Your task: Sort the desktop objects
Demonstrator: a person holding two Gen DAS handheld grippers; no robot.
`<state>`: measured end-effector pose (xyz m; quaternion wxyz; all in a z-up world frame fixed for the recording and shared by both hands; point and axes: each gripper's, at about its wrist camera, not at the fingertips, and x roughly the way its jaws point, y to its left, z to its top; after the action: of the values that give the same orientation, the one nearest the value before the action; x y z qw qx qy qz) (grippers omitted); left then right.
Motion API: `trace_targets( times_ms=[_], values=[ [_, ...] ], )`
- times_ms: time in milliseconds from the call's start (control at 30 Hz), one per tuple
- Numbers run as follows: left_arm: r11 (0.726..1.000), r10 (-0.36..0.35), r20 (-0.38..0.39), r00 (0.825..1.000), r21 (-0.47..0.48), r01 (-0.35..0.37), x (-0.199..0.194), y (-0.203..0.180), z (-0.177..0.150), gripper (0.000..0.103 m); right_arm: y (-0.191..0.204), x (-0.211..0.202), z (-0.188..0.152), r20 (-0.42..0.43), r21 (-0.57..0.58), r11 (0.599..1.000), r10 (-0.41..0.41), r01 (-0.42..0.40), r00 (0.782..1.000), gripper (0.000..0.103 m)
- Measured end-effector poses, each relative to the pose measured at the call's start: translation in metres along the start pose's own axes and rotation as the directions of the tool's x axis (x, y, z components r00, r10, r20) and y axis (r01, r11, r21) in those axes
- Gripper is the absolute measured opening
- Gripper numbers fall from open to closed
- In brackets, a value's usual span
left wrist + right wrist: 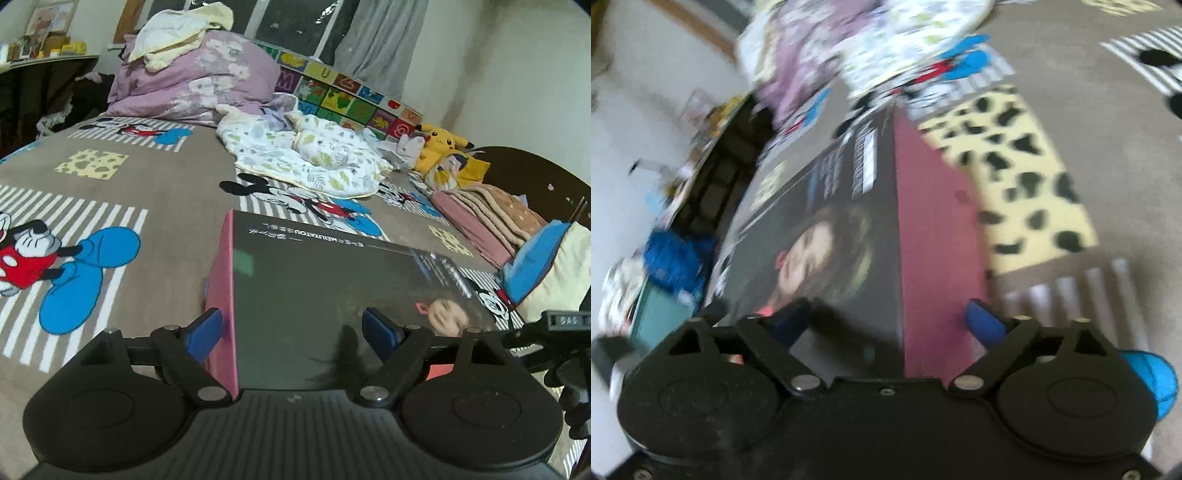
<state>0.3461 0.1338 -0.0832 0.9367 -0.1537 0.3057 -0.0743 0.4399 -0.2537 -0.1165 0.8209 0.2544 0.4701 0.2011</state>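
Observation:
A large flat box [314, 295] with a dark printed top and pink sides lies on the bed. My left gripper [291, 332] stands open astride its left top edge. One blue pad [205, 330] sits beside the pink side and the other hangs over the dark top. In the blurred right wrist view the same box [831, 229] fills the middle. My right gripper [886, 323] is open astride the opposite edge, its right pad [982, 326] by the pink side and its left one over the dark face.
The bed has a brown cartoon-mouse sheet [166, 192]. At its far end are a purple duvet [192, 77], a leaf-print blanket [306, 155] and a yellow plush [439, 142]. On the right lie folded pink blankets [487, 218] and a blue and cream cushion [546, 266]. A gloved hand [569, 391] shows at the right edge.

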Motion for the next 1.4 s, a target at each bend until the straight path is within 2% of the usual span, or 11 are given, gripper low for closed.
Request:
trace_targets(
  times_ms=[233, 367, 533, 600, 700, 767, 833, 900, 967, 1100, 1400],
  values=[
    [0.999, 0.037, 0.028, 0.999, 0.000, -0.037, -0.010, -0.001, -0.015, 0.082, 0.006, -0.019, 0.000, 0.102, -0.097, 0.990, -0.097, 0.107, 0.990, 0.085],
    [0.998, 0.036, 0.014, 0.999, -0.043, -0.036, -0.014, 0.006, -0.025, 0.082, 0.006, -0.018, -0.004, 0.084, -0.154, 0.983, -0.091, 0.104, 0.992, 0.085],
    [0.982, -0.026, -0.012, 1.000, -0.186, 0.023, -0.012, 0.024, -0.036, 0.083, -0.014, -0.010, -0.003, 0.049, -0.047, 0.998, -0.033, 0.035, 0.998, 0.086],
    [0.967, -0.045, -0.024, 0.999, -0.253, 0.037, -0.007, 0.031, -0.038, 0.087, -0.023, -0.007, -0.006, 0.051, -0.004, 1.000, -0.016, 0.017, 0.999, 0.093],
    [0.961, -0.038, -0.021, 0.999, -0.274, 0.031, -0.006, 0.033, -0.043, 0.090, -0.020, -0.006, -0.008, 0.052, 0.000, 1.000, -0.020, 0.020, 0.998, 0.093],
    [0.967, -0.017, -0.018, 1.000, -0.253, 0.012, -0.012, 0.027, -0.044, 0.090, -0.011, -0.008, -0.009, 0.062, -0.038, 0.998, -0.039, 0.042, 0.997, 0.092],
    [0.988, 0.002, 0.003, 1.000, -0.157, -0.002, -0.022, 0.012, -0.044, 0.089, 0.005, -0.015, -0.012, 0.094, -0.142, 0.986, -0.078, 0.091, 0.993, 0.091],
    [0.997, 0.023, 0.020, 1.000, -0.068, -0.022, -0.033, -0.002, -0.047, 0.089, 0.028, -0.022, -0.020, 0.130, -0.289, 0.941, -0.142, 0.175, 0.981, 0.091],
    [0.999, 0.048, 0.031, 0.998, -0.011, -0.048, -0.044, -0.013, -0.050, 0.089, 0.039, -0.026, -0.029, 0.128, -0.351, 0.914, -0.170, 0.205, 0.977, 0.091],
    [0.995, 0.080, 0.030, 0.996, 0.048, -0.082, -0.064, -0.029, -0.056, 0.089, 0.050, -0.039, -0.043, 0.088, -0.389, 0.890, -0.223, 0.240, 0.971, 0.093],
    [0.981, 0.171, 0.017, 0.985, 0.092, -0.172, -0.108, -0.062, -0.073, 0.089, 0.095, -0.109, -0.084, 0.239, -0.474, 0.806, -0.269, 0.354, 0.933, 0.093]
  ],
)
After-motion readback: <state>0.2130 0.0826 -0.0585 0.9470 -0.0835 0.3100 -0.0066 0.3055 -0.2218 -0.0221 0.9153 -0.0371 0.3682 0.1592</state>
